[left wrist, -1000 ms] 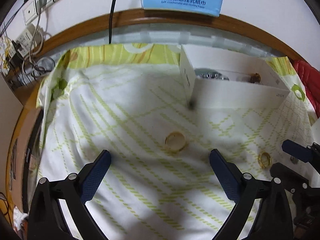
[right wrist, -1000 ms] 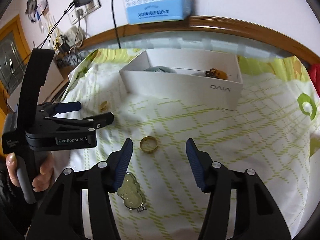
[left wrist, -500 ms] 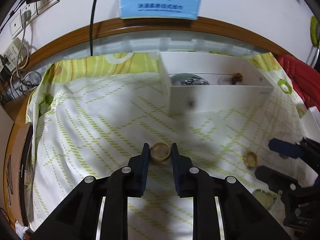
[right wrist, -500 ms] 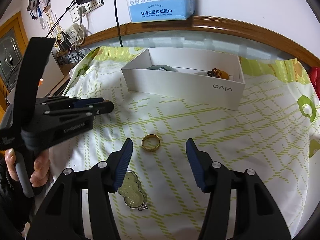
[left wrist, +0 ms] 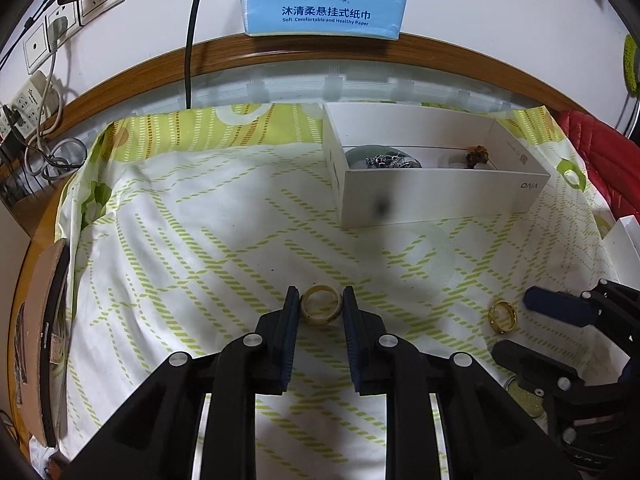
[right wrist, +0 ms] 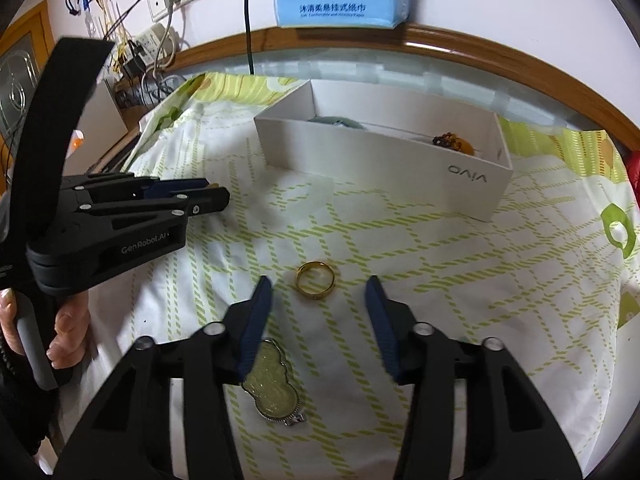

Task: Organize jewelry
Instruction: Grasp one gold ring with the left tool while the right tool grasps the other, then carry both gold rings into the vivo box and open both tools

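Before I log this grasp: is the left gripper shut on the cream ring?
Shut on it: the left gripper has both pads against the cream ring, which lies on the cloth.

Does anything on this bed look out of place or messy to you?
Three pieces lie loose on the sheet rather than in the white box: a cream ring pinched in the left gripper, a gold ring ahead of the open right gripper, and a gourd-shaped pendant. Nothing looks damaged.

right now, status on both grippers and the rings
Left gripper shut on cream ring. Right gripper open, jaws just closing around gold ring, not touching. Pendant under its left finger. White box path clear.
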Available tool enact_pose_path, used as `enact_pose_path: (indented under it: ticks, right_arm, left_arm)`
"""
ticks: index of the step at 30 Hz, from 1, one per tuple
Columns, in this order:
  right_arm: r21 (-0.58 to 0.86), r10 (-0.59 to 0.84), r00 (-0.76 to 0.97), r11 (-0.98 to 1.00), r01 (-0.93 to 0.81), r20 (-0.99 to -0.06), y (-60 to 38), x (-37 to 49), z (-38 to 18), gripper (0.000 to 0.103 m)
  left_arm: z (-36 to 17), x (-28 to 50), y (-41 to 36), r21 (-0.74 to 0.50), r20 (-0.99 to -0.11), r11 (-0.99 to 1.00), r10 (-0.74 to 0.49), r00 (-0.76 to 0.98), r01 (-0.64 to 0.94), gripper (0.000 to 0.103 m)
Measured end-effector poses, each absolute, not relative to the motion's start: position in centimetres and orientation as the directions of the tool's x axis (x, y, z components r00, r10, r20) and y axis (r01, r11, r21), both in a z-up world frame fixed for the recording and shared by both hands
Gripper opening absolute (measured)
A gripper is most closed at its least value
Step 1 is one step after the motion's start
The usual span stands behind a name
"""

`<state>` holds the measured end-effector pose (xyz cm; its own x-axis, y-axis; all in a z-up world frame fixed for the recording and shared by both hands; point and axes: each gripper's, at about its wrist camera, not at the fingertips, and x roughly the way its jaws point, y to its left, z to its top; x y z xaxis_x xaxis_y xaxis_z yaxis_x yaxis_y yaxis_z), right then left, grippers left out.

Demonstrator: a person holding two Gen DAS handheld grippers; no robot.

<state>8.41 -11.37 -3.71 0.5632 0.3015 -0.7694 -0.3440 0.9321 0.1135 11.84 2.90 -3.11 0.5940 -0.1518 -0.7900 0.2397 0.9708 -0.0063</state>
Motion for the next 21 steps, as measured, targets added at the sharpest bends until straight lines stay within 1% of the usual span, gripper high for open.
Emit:
enact_pose_path:
  ticks: [2, 3, 6, 13, 17, 21]
  right_arm:
    - [0.085, 0.278, 0.568, 0.936, -0.342, -0.775, -10.9, 8.6, -3.7, 0.031]
    - [0.065, 0.259, 0.574, 0.940, -0.336, -0.777, -10.6, 8.5, -3.7, 0.020]
    - [0.047, 0.255, 0.580, 0.936, -0.349, -0.774, -10.4, 8.3, -3.7, 0.020]
    - [0.105, 0.305, 0.562, 0.927, -0.360, -0.769, -11.1, 8.1, -3.7, 0.020]
    - [0.104, 0.292, 0.584, 0.937, -0.334, -0.757, -11.8, 8.0, -3.3, 0.020]
    - [0.129, 0.286, 0.625, 0.950, -0.285, -0.726, -13.6, 8.1, -2.1, 0.020]
  left_arm:
    - [-3.1, 11.8, 2.9, -0.002, -0.790, 0.971, -0.149, 0.595, 0.240, 0.022]
    - [-3.1, 11.8, 3.0, -0.002, -0.790, 0.971, -0.149, 0.595, 0.241, 0.022]
    - [-3.1, 11.8, 3.0, -0.002, -0.789, 0.971, -0.149, 0.596, 0.240, 0.022]
    - [-3.0, 11.3, 2.4, -0.002, -0.783, 0.960, -0.175, 0.597, 0.280, 0.022]
    - [-2.8, 10.9, 1.9, 0.003, -0.778, 0.957, -0.179, 0.602, 0.289, 0.022]
    - [-1.6, 10.3, 1.8, 0.005, -0.752, 0.960, -0.181, 0.633, 0.280, 0.022]
